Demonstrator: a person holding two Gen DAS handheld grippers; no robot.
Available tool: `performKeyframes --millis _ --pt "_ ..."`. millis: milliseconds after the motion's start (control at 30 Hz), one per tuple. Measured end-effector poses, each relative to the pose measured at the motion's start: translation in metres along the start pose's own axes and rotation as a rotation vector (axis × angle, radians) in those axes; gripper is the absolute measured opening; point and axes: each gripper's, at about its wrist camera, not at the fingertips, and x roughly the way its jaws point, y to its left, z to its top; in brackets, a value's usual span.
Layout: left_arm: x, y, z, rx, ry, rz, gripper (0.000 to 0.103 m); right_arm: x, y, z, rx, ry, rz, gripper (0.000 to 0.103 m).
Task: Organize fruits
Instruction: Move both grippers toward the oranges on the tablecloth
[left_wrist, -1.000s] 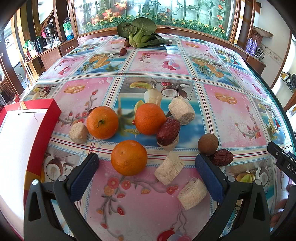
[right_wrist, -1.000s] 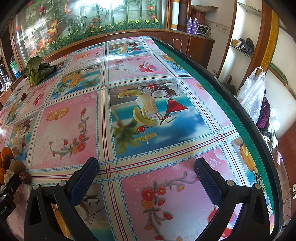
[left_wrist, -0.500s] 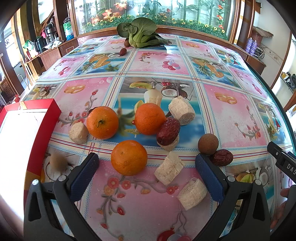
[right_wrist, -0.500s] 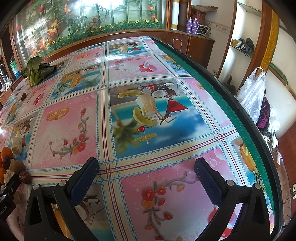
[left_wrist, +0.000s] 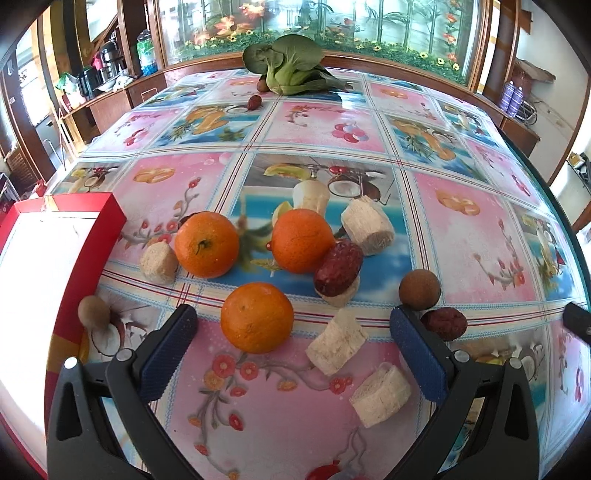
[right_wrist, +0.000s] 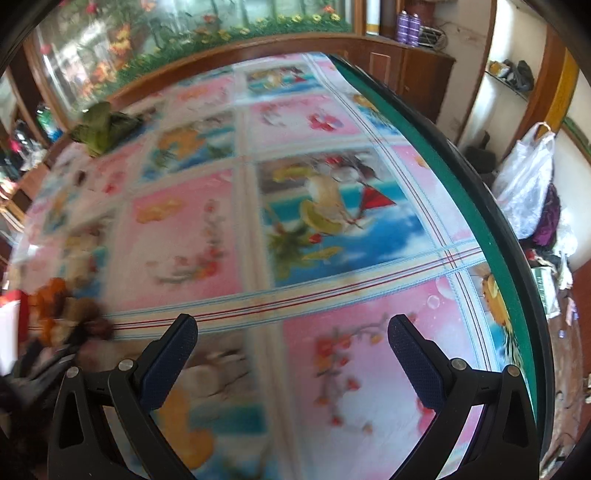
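Note:
In the left wrist view my left gripper (left_wrist: 291, 332) is open and empty just above the cloth. The nearest orange (left_wrist: 256, 316) lies between its fingers. Two more oranges (left_wrist: 206, 244) (left_wrist: 302, 240) lie behind it. A red date (left_wrist: 338, 268) rests on a pale sugarcane chunk (left_wrist: 341, 295). A brown longan (left_wrist: 419, 289) and a dark date (left_wrist: 444, 322) sit by the right finger. Another longan (left_wrist: 93, 312) lies beside the red box (left_wrist: 48, 266). My right gripper (right_wrist: 291, 343) is open and empty over bare cloth; that view is blurred, with the fruit pile (right_wrist: 62, 310) at far left.
More sugarcane chunks (left_wrist: 367, 225) (left_wrist: 337, 341) (left_wrist: 380, 393) (left_wrist: 159, 257) lie among the fruit. A bok choy (left_wrist: 291, 66) and two dates (left_wrist: 254, 102) sit at the far end. The table edge (right_wrist: 461, 206) runs along the right, with a plastic bag (right_wrist: 528, 184) beyond it.
A longan has rolled into view beside the red box at the left. The right gripper's view has swung and blurred, so it is moving. The left gripper has barely moved.

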Motion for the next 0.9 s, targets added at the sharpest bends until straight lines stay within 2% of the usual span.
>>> performKeyframes --millis 100,133,267,333,600,733,900 --pt "-0.002 0.004 0.012 0.064 0.144 -0.009 0.103 -0.026 0.020 0.001 -0.042 -0.037 0.048 0.102" --pt "-0.012 0.010 0.015 0.076 0.139 -0.009 0.101 -0.035 0.030 0.002 -0.075 -0.049 0.066 0.102" --pt "-0.074 0.035 0.024 0.129 -0.056 0.021 0.101 -0.054 0.057 0.004 -0.126 -0.085 0.119 0.102" --pt "-0.097 0.051 0.024 0.170 -0.100 0.048 0.101 -0.060 0.075 0.004 -0.140 -0.092 0.157 0.102" --pt "-0.125 0.101 0.013 0.196 -0.093 0.123 0.101 -0.068 0.136 -0.002 -0.208 -0.096 0.251 0.102" --pt "-0.134 0.119 0.013 0.173 -0.113 0.143 0.101 -0.071 0.153 -0.008 -0.245 -0.103 0.261 0.102" --pt "-0.133 0.128 0.010 0.174 -0.099 0.149 0.101 -0.074 0.163 -0.016 -0.257 -0.102 0.270 0.102"
